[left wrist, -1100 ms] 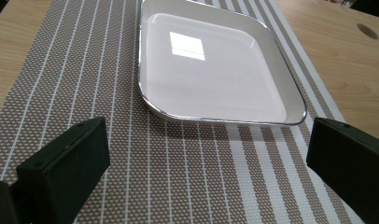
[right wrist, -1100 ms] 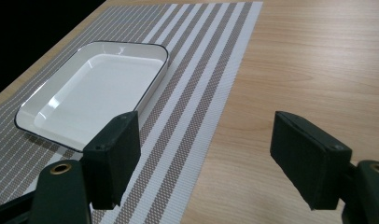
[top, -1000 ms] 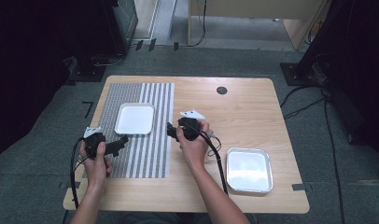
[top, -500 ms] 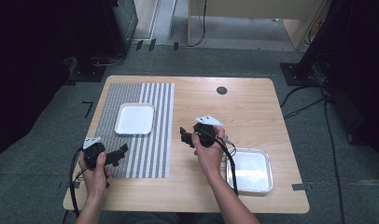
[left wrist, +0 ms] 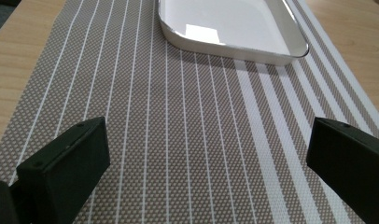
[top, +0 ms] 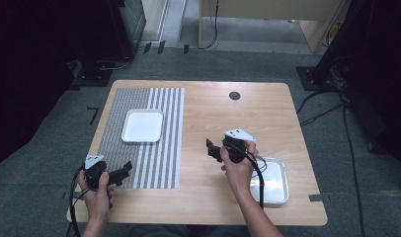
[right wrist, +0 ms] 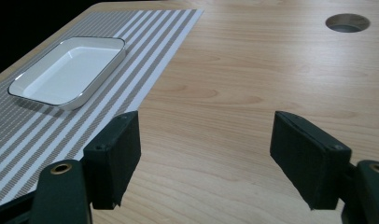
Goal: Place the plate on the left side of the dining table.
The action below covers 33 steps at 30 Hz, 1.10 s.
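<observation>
The high view is looking forward and down from above the person's side, taking in the whole table (top: 213,207); the left gripper view is riding low over the striped mat (left wrist: 187,154), facing the white tray (left wrist: 229,28) from close by; the right gripper view is sitting low above bare wood, looking across to the same tray (right wrist: 66,70) and mat (right wrist: 145,51), which all three views are sharing.

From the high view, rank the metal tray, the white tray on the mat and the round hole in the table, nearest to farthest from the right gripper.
From the right gripper:
1. Metal tray, beside the hand, at the table's near right.
2. White tray, to the left on the striped mat.
3. Round hole, straight ahead near the far edge.
The last two are too close to call.
</observation>
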Each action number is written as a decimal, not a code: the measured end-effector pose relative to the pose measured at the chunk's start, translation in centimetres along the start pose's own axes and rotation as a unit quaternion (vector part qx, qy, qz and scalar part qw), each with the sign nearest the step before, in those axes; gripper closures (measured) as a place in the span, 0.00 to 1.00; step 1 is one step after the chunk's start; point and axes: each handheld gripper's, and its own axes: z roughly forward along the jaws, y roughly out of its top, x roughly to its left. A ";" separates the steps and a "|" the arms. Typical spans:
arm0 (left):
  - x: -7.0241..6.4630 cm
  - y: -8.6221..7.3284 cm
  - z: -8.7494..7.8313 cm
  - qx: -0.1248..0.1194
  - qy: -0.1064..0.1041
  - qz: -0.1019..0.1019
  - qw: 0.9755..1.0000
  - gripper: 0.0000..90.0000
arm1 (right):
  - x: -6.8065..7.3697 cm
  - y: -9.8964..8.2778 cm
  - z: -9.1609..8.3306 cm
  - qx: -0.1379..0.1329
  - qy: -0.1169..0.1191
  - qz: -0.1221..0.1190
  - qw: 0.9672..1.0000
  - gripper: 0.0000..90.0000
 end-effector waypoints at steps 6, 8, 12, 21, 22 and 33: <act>0.3 -0.6 -0.6 0.001 0.004 0.009 1.000 0.00 | -1.5 -0.7 -1.2 -0.003 -0.012 0.007 1.000 0.28; 0.4 -0.8 -0.8 0.004 0.005 0.011 1.000 0.00 | -2.0 -0.9 -1.6 -0.003 -0.017 0.007 1.000 0.28; 0.8 -1.3 -0.8 0.014 0.012 0.014 1.000 0.00 | -3.0 -1.3 -2.5 -0.005 -0.023 0.011 1.000 0.28; 1.3 -2.1 -1.1 0.028 0.022 0.022 0.999 0.00 | -4.9 -2.0 -4.0 -0.010 -0.038 0.018 0.999 0.28; 1.3 -2.1 -1.2 0.029 0.023 0.023 0.999 0.00 | -5.1 -2.0 -4.2 -0.011 -0.039 0.019 0.999 0.28; 2.1 -2.8 -2.0 0.036 0.041 0.033 0.998 0.00 | -7.8 -2.6 -6.3 -0.020 -0.062 0.032 0.997 0.28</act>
